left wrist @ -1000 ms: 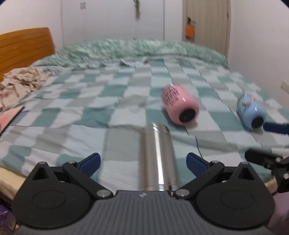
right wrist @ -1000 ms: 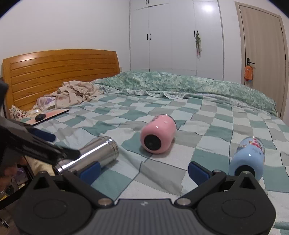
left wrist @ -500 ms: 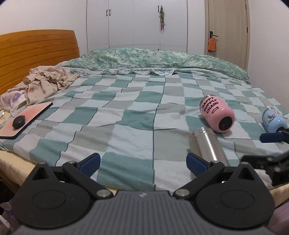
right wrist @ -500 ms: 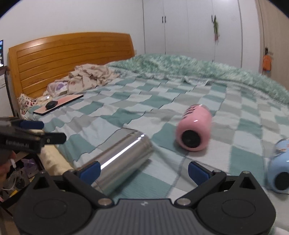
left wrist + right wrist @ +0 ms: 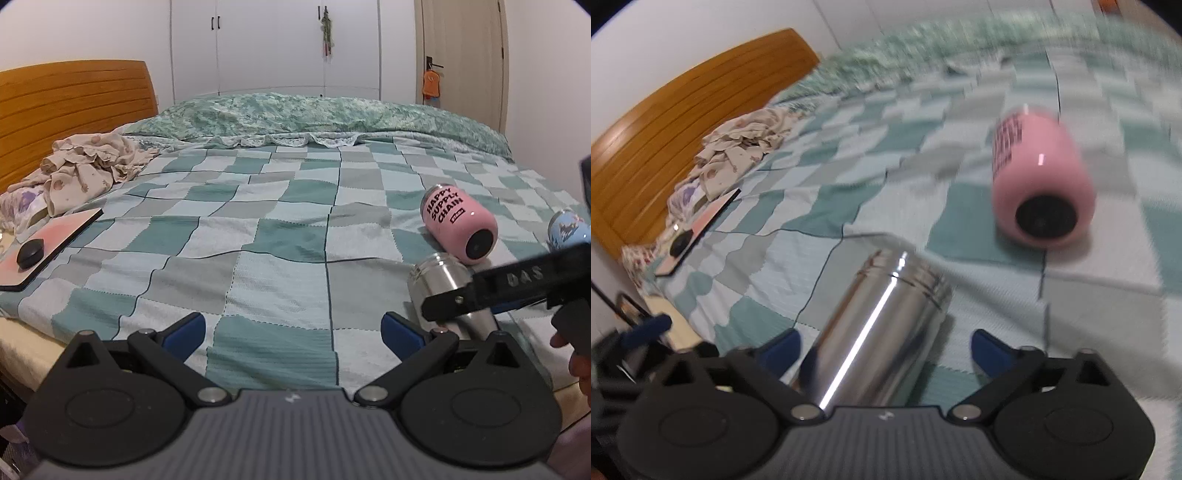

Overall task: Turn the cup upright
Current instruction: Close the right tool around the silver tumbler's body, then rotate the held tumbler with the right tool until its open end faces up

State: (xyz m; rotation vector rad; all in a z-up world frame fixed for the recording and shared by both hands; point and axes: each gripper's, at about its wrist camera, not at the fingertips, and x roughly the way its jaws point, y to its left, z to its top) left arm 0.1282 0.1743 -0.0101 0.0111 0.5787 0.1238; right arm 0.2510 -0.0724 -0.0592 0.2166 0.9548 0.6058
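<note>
Steel cup (image 5: 882, 325) lies blurred between the spread right tool (image 5: 886, 350); left tool (image 5: 293, 332) released.

Silver cup (image 5: 882, 328), pink cup (image 5: 460, 223) with black lettering, green-and-grey checked blanket (image 5: 258, 236).

right-wrist view motion-blurred, blue cup (image 5: 567, 229) cut off by frame edge

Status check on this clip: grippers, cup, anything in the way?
Right gripper open, astride steel cup, not closed. Left gripper open, idle. Steel cup on its side on bed. Pink cup lies beyond, apart.
</note>
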